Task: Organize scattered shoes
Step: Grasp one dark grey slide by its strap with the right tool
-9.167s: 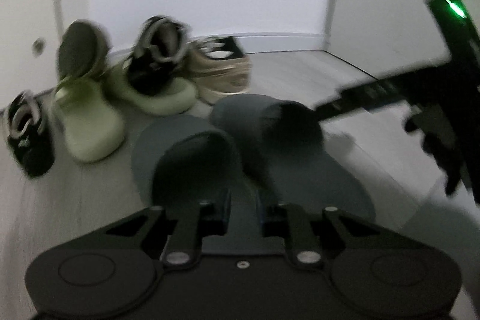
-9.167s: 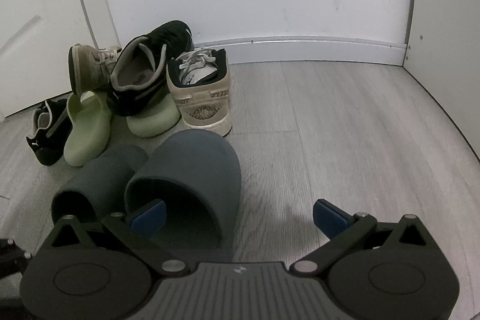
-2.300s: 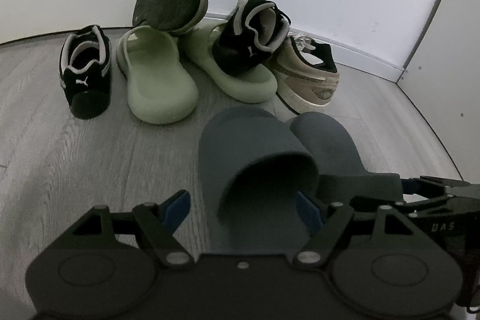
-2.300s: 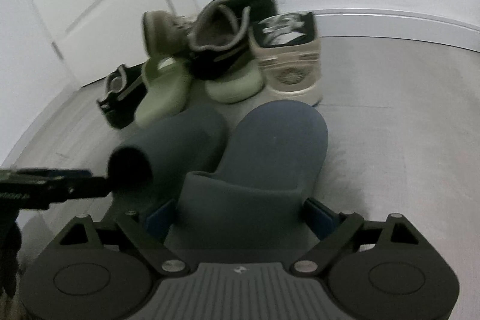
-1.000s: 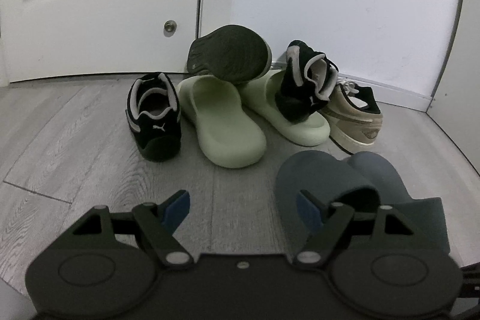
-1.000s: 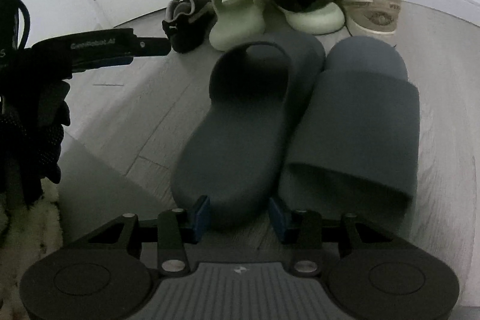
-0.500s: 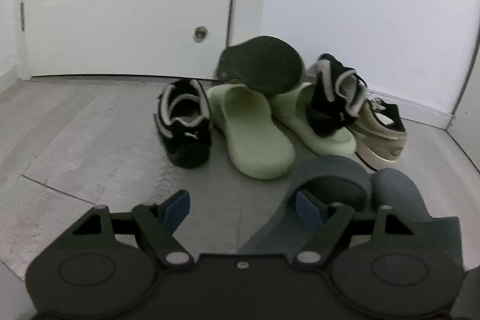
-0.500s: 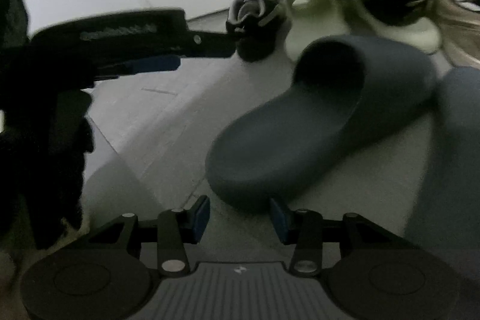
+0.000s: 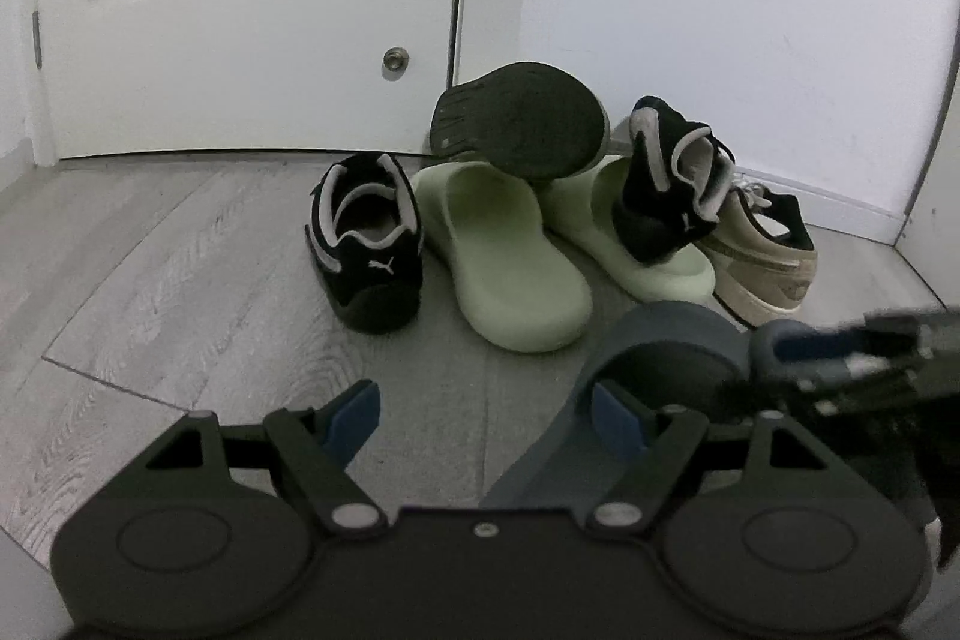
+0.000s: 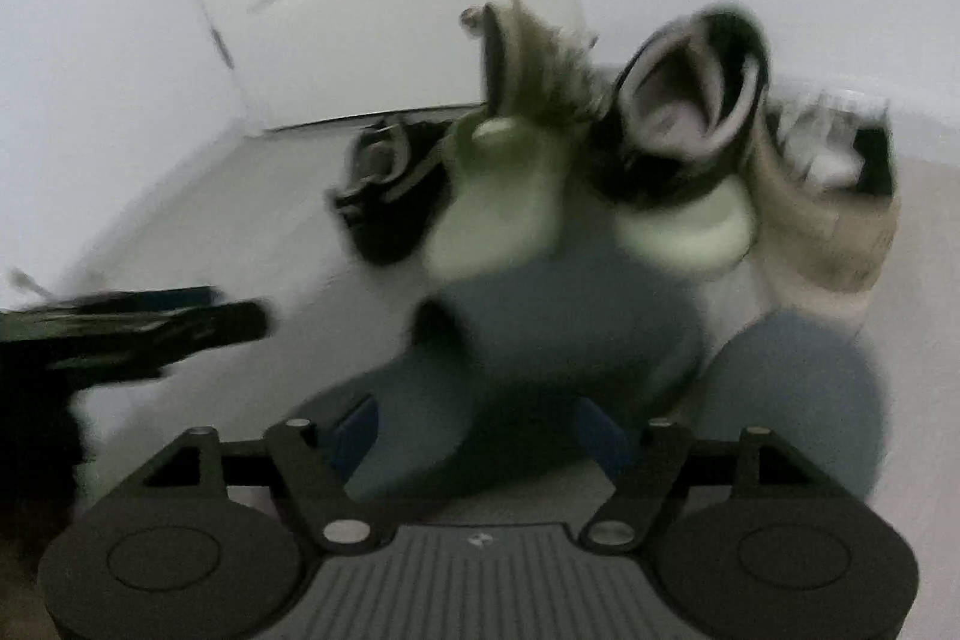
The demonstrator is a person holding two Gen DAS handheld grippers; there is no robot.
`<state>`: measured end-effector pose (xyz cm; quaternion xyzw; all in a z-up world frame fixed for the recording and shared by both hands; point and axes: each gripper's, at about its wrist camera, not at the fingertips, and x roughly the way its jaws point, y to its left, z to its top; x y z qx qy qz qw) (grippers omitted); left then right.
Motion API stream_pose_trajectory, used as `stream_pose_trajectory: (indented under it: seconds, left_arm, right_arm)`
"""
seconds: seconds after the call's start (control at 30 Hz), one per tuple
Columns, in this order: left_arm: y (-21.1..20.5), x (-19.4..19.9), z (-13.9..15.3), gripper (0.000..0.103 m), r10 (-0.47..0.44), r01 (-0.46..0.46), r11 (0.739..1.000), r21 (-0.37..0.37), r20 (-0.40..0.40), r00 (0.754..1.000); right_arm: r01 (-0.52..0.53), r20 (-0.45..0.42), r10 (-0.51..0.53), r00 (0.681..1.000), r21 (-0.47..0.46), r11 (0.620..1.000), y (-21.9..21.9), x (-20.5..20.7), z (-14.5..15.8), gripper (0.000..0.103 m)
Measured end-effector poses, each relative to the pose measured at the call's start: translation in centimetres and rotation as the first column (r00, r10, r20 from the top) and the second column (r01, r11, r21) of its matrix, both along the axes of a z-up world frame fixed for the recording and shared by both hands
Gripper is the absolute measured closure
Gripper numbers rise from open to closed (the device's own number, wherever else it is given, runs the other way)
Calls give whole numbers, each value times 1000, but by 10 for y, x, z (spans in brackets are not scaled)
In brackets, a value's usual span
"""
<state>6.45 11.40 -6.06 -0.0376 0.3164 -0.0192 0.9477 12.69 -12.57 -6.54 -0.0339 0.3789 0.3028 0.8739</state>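
A grey wood-plank floor (image 9: 180, 280) is carrying 8 shoes near a white door and wall. 1 black sneaker (image 9: 366, 244) is sitting upright beside 2 pale green slides (image 9: 504, 256), and a beige sneaker (image 9: 762, 256) is standing at the right end of that group, all directly on the planks. 2 dark blue-grey slides (image 9: 654, 340) are lying side by side in front of them, while another black sneaker (image 9: 672, 184) and a sole-up shoe (image 9: 519, 127) are resting on the green slides.
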Motion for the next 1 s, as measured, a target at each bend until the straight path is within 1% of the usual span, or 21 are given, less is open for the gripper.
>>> stream_pose_trajectory:
  seconds: [0.07,0.1,0.17,0.2,0.23,0.27,0.33,0.43,0.53,0.63,0.73,0.77,0.87,0.97,1.0]
  left_arm:
    - [2,1,-1,24,10,-10,1000,-15,-7,1000]
    - [3,2,-1,24,14,-14,1000,-19,-9,1000]
    - [4,2,-2,24,19,-19,1000,-24,-11,1000]
    - [4,3,-2,24,18,-19,1000,-23,-13,1000]
    - [4,3,-2,24,18,-19,1000,-22,-12,1000]
    - [4,3,-2,24,18,-18,1000,-21,-12,1000]
    - [4,3,-3,24,16,-17,999,-29,-15,1000]
    - [6,4,-2,24,24,-24,999,-34,-13,1000]
    - [9,5,-2,24,39,-39,999,-37,-11,999]
    - [12,5,0,24,55,-55,998,-42,-2,998]
    - [16,5,0,24,71,-71,996,-50,-2,997]
    - [18,4,1,24,77,-77,995,-58,-4,997]
    - [20,4,1,24,81,-81,995,-65,-3,997]
    - [20,3,2,24,80,-80,995,-67,-2,997]
    - [20,3,2,24,79,-79,995,-66,-1,997]
  right_arm:
    - [-10,43,12,999,-36,999,7,11,-1,23]
    - [-8,41,10,999,-38,999,9,17,-3,21]
    - [-8,-1,8,1000,-26,1000,9,33,-11,20]
    - [-10,-27,10,1000,-19,1000,10,41,-15,18]
    - [-3,-34,3,999,-11,1000,6,48,-18,18]
    - [1,-44,-1,999,-11,1000,4,49,-20,18]
    - [17,-99,-18,995,-18,1000,6,58,-27,20]
    - [61,-111,-63,992,-23,998,10,52,-28,22]
    - [102,-149,-105,983,-28,994,18,45,-27,22]
    - [159,-223,-164,961,-40,986,30,29,-28,22]
    - [181,-274,-185,944,-43,983,38,18,-29,21]
    - [190,-303,-193,933,-38,981,41,12,-29,20]
    - [186,-354,-182,917,-23,982,43,-3,-29,20]
    - [154,-385,-136,913,16,988,37,-16,-29,21]
    - [146,-381,-122,916,33,989,33,-19,-28,21]
